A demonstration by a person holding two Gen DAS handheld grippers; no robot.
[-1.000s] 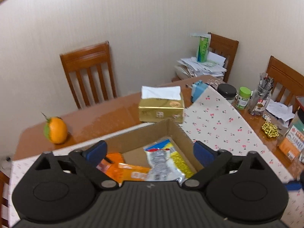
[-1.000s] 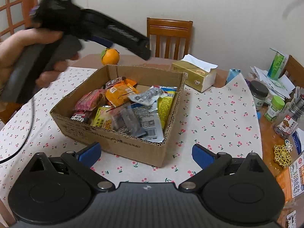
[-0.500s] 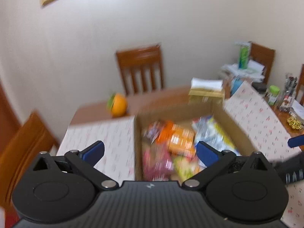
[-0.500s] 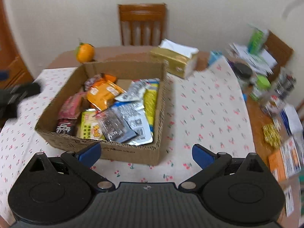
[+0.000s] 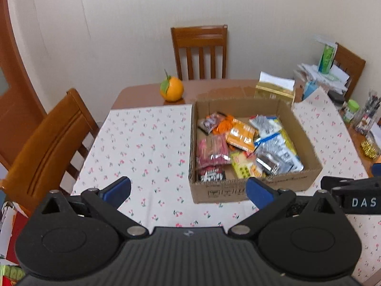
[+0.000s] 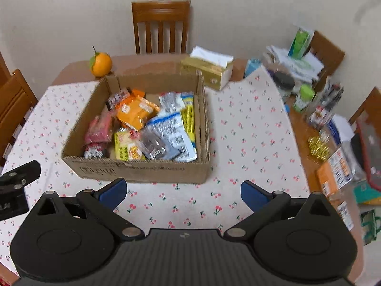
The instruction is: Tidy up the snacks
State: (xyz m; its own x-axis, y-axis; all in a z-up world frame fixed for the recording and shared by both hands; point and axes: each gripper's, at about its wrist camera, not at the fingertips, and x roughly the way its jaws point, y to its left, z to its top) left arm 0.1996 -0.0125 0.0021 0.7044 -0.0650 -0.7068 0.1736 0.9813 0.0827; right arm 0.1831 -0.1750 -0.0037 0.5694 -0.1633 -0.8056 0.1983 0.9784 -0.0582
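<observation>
A wooden table (image 6: pixel 152 62) carries a white cloth (image 5: pixel 147 143) printed with small red cherries. On the cloth sits an open cardboard box (image 6: pixel 142 170), its near wall bearing dark printing too blurred to read. Inside lie the snack packets: an orange packet (image 6: pixel 135 112), a silver and blue bag (image 6: pixel 171 135) with barcode-like marks, a yellow packet (image 6: pixel 126 149) and a pink packet (image 5: pixel 212 151); their labels are not legible.

The left gripper (image 5: pixel 188 189) hangs above the cloth near the box's front left corner, fingers spread wide and holding nothing. The right gripper (image 6: pixel 182 191) hovers just in front of the box, also spread apart and bare. In the left view its black body shows the white letters "DAS".

Behind the box stand a gold tissue box (image 6: pixel 209 71) and an orange (image 6: pixel 101 64).
</observation>
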